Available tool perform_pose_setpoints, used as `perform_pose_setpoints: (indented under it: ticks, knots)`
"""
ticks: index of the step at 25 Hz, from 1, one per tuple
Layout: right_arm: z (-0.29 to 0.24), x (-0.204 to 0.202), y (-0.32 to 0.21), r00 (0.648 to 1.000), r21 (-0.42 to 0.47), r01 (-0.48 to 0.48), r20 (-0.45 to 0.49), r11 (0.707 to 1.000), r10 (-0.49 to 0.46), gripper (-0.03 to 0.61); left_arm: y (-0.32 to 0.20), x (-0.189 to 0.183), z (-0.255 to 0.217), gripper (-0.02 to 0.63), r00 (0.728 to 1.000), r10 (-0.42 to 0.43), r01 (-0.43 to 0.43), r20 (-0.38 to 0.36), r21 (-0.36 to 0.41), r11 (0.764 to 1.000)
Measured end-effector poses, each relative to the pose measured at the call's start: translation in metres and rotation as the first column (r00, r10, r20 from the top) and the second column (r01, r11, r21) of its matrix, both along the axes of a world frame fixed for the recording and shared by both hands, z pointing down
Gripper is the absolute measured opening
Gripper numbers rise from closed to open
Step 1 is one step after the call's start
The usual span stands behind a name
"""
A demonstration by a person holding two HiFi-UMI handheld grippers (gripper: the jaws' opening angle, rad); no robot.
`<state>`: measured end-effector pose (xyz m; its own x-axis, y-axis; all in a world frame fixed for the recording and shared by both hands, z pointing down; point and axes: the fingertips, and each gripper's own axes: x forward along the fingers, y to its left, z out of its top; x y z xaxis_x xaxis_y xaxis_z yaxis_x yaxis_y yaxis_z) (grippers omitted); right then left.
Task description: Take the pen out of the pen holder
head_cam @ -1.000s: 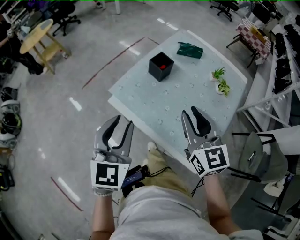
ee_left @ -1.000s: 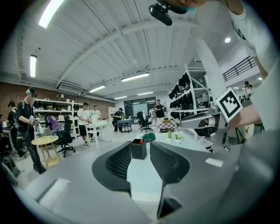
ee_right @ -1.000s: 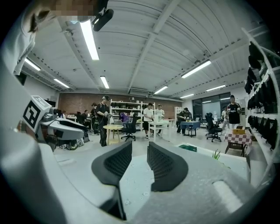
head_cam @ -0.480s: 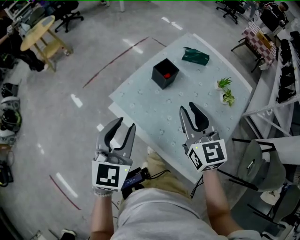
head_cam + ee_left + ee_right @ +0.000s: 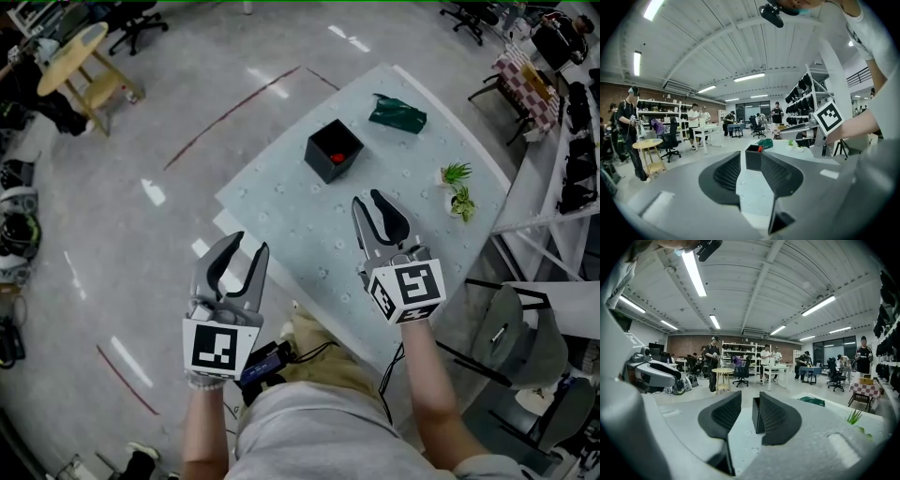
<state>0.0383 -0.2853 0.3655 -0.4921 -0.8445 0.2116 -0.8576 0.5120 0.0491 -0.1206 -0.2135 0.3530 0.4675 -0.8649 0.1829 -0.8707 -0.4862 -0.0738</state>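
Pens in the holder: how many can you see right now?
1: a red pen tip shows inside the black holder, toward its right side in the head view. More could be hidden below the rim.

We see a glossy grey floor [image 5: 122, 234], a round wooden table [image 5: 73, 54], ceiling strip lights [image 5: 696, 273] and a brick wall [image 5: 689, 341].

Open-plan lab w/ shelving [image 5: 740, 347], office chairs [image 5: 742, 373], ppl [image 5: 712, 363].

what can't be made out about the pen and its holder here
- Pen: head view shows only a red tip; the pen holder hides the rest.
- Right gripper view: the right claw covers most of the holder; no pen shows.
- Green item: too small to identify.
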Motion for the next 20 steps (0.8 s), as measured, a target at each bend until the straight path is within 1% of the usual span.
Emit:
perform_pose_setpoints:
  ticks: [4, 12, 20]
  knots:
    - [0.009, -0.001, -0.018, 1.000, -0.014, -0.005, -0.002, 1.000, 0.005, 0.117, -0.008, 0.001, 0.005, 0.133, 1.000, -0.002, 0.002, -0.009, -0.015, 1.000]
    - [0.035, -0.004, -0.051, 1.000, -0.044, -0.002, -0.028, 0.999, 0.001, 0.117, -0.023, -0.003, 0.013, 0.133, 0.999, -0.041, 0.040, -0.018, -0.027, 0.999]
    - [0.063, -0.010, -0.080, 0.999, -0.087, 0.006, -0.043, 0.996, -0.010, 0.120, -0.032, -0.012, 0.028, 0.132, 0.997, -0.068, 0.069, 0.021, -0.049, 0.996]
